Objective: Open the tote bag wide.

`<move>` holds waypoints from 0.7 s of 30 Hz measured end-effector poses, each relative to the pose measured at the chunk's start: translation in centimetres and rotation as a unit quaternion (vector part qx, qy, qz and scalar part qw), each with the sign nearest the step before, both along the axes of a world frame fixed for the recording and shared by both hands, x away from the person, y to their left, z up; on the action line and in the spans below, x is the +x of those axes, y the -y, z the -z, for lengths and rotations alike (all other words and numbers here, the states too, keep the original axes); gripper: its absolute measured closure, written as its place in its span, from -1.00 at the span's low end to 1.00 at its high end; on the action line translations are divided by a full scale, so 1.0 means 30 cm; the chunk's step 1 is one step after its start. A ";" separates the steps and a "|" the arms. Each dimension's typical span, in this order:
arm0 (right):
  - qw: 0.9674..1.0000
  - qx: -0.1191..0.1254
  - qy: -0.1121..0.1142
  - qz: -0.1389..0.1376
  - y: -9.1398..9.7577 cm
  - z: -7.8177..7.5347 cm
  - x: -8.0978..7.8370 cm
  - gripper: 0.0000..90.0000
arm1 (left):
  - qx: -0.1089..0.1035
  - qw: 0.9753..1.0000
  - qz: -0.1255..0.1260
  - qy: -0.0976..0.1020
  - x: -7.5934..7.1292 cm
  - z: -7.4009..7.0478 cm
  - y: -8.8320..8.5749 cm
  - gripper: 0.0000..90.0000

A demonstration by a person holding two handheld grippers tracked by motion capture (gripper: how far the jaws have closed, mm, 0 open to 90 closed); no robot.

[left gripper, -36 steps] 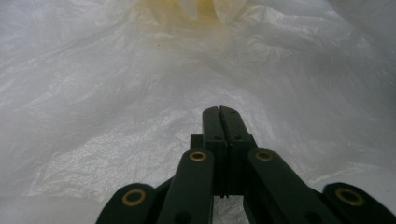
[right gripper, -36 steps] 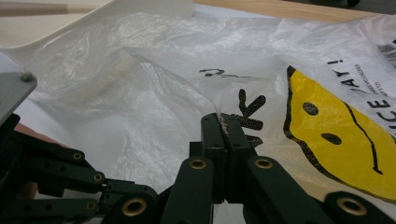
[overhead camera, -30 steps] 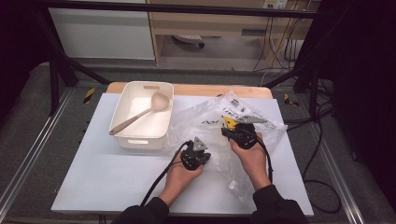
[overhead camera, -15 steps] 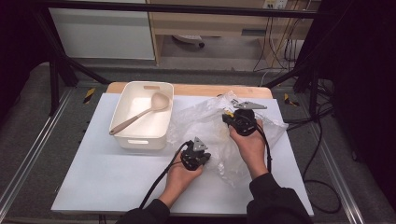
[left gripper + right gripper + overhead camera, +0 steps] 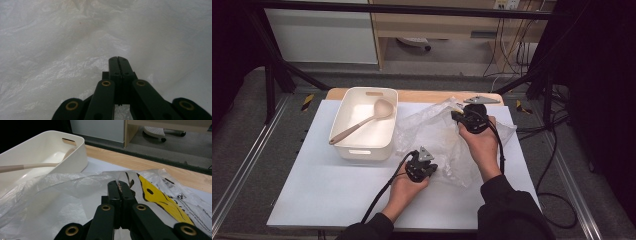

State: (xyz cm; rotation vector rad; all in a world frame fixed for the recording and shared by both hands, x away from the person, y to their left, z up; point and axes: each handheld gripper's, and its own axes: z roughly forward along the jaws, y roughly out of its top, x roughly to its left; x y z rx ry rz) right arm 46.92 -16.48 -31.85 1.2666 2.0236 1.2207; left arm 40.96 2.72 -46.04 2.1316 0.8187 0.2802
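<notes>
Tools [image 5: 421,167] [image 5: 472,116] are both pinching the crinkled clear plastic bag [image 5: 437,140] shut-jawed, spreading it; opening is barely starting.

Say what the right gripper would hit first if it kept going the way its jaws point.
Probably the plastic bag itself: the right gripper is shut on a fold of it, and more film with yellow print lies just ahead. Beyond that comes the wooden table edge, then floor. Depth past the bag is unclear.

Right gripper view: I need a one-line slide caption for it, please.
Right gripper shut on a clear plastic bag with a yellow print, beside a white bin holding a spoon.
</notes>
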 end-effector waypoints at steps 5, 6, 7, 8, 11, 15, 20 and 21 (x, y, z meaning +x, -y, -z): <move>1.000 0.005 -0.009 0.005 0.004 0.016 0.026 1.00 | 0.000 1.000 -0.001 0.001 -0.001 0.001 0.001 1.00; 1.000 0.006 -0.010 0.006 0.005 0.018 0.031 1.00 | 0.001 1.000 -0.001 0.001 -0.002 0.000 0.002 1.00; 1.000 0.006 -0.012 0.007 0.007 0.019 0.035 1.00 | 0.002 1.000 -0.001 0.002 -0.002 0.000 0.002 1.00; 1.000 0.008 -0.014 0.008 0.008 0.021 0.039 1.00 | 0.002 1.000 0.000 0.002 -0.002 0.000 0.002 1.00; 1.000 0.012 -0.017 0.011 0.013 0.022 0.047 1.00 | 0.004 1.000 0.000 0.004 -0.002 0.000 0.002 1.00; 1.000 0.015 -0.015 0.012 0.016 0.003 0.052 1.00 | 0.003 1.000 -0.002 0.006 -0.004 0.000 0.004 1.00; 1.000 0.022 -0.015 0.008 0.009 -0.020 0.061 1.00 | 0.009 1.000 -0.002 0.013 -0.009 0.000 0.009 1.00; 1.000 0.022 -0.013 0.007 0.007 -0.024 0.061 1.00 | 0.009 1.000 -0.003 0.014 -0.010 0.000 0.010 1.00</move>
